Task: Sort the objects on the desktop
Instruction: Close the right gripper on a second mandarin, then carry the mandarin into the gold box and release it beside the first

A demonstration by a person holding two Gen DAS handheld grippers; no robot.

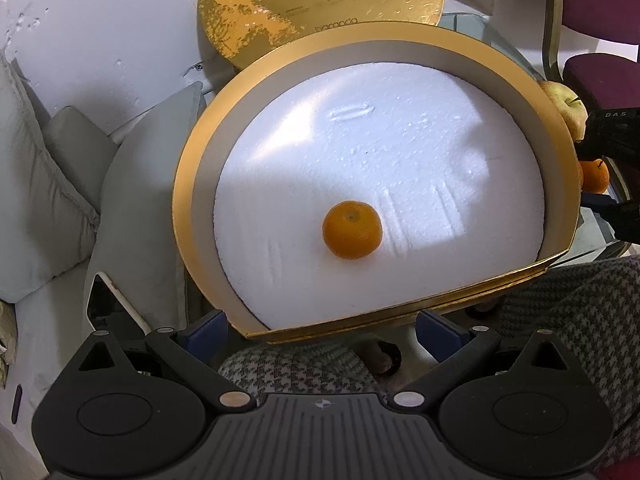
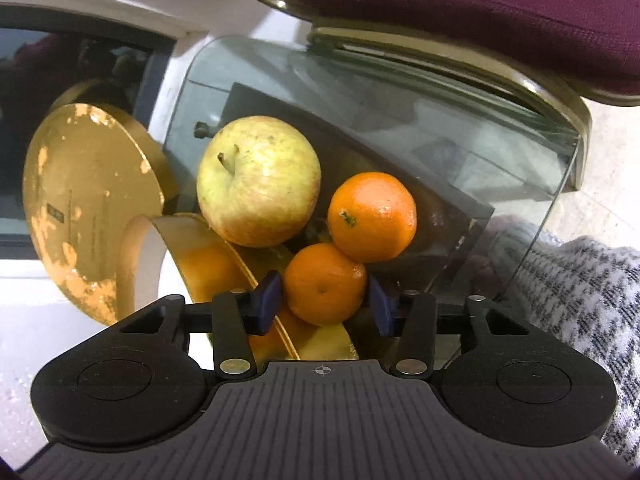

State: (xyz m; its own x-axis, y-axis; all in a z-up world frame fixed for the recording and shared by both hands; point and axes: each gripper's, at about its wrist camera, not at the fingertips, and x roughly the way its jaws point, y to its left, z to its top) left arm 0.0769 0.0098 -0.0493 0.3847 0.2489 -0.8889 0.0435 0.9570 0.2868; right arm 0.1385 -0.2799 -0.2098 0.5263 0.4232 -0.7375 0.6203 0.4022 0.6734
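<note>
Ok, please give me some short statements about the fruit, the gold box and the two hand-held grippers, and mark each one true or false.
1. One orange lies on the white foam inside the gold box. True.
2. The apple is inside the box. False: it sits on the glass table.
3. The right hand-held gripper brackets an orange. True.
4. The left hand-held gripper holds an orange. False: it is open and empty.

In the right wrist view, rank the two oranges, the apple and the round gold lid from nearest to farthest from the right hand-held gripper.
1. Lower orange, between the right hand-held gripper fingers.
2. Upper orange, just behind, right.
3. Apple, behind, left.
4. Gold lid, far left, standing on edge.
</note>
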